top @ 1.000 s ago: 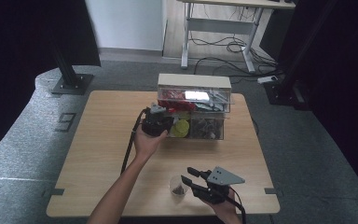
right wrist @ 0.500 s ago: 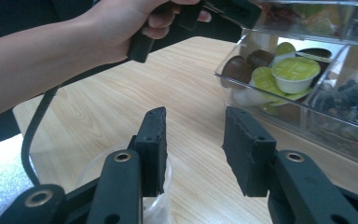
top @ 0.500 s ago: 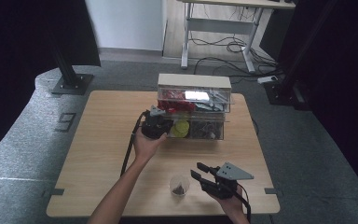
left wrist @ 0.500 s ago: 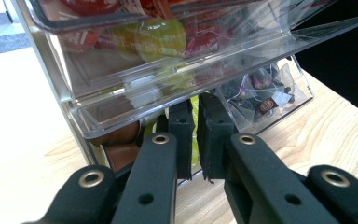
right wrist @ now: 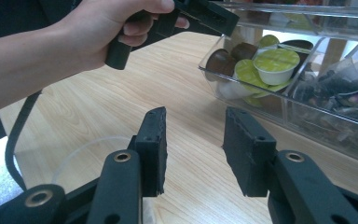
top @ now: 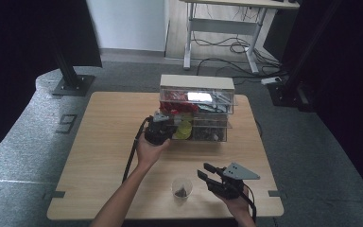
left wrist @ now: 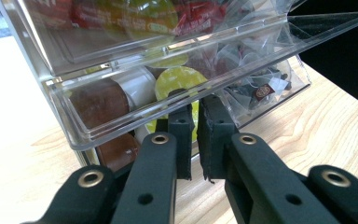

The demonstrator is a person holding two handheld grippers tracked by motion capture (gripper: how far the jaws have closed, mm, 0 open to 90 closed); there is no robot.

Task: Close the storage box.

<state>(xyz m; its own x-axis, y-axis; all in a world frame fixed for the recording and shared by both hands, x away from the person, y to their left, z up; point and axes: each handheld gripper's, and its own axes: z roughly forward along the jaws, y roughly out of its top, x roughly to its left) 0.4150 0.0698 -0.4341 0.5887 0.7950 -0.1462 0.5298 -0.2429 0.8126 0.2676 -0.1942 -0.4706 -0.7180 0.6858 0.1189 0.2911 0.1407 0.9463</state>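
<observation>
Drawer box (top: 196, 85) sits at the far middle of the table (top: 99, 142), 3 tiers stacked. Bottom drawer (right wrist: 279, 100) holds pods (right wrist: 276, 63) on its left side, bags (left wrist: 261, 91) on its right. Your left gripper (top: 163, 126) is at the front left of the box, its jaws against the front lip of a drawer. Small cup (top: 182, 187) stands near the front edge of the table, well in front of the box. Your right gripper (top: 207, 174) is just right of the cup, near the front right corner.
</observation>
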